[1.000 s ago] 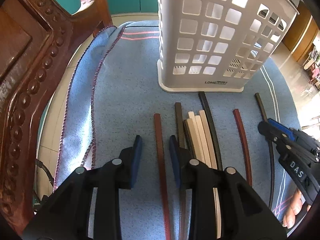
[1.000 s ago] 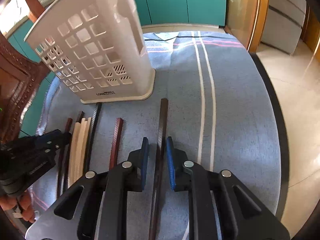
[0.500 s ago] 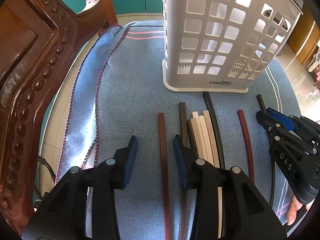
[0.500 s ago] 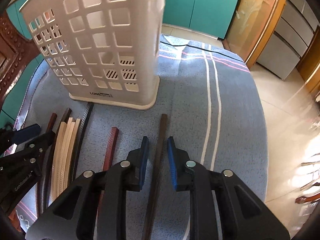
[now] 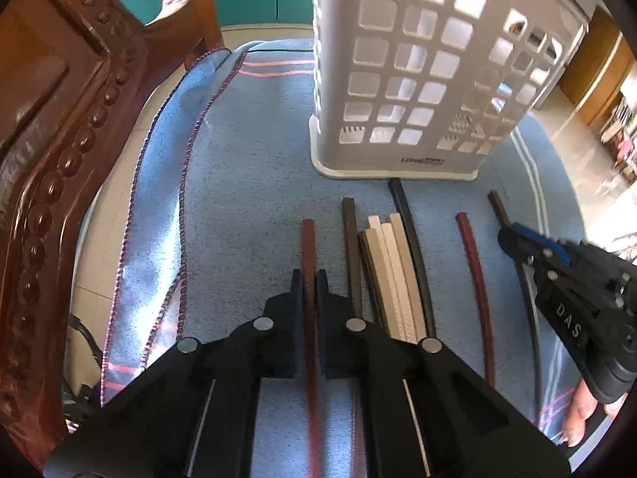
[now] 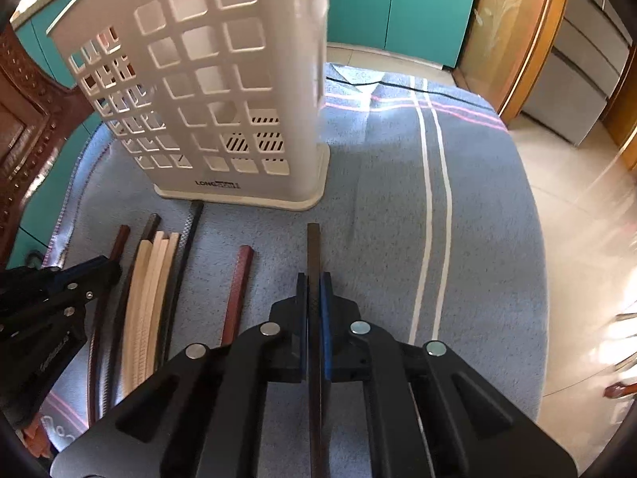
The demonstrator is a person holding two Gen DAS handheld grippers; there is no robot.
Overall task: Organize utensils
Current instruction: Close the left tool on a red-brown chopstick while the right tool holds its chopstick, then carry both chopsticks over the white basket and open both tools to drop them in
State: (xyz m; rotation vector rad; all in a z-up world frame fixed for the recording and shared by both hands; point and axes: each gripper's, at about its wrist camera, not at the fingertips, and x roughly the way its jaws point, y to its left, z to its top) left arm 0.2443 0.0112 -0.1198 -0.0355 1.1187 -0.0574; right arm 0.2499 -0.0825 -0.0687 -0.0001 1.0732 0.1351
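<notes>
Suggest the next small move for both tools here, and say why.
Probably lift both. The left tool is shut on the reddish-brown chopstick, the right tool on the dark chopstick, and both sticks lie flat on the blue cloth before the white holder.

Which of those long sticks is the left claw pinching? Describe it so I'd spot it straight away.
Start at the tall white lattice basket standing on the blue cloth. A row of chopsticks lies in front of it, and the left claw is shut on the reddish-brown chopstick at the row's left end. It lies alone, left of a darker brown one beside the cream bundle.
</notes>
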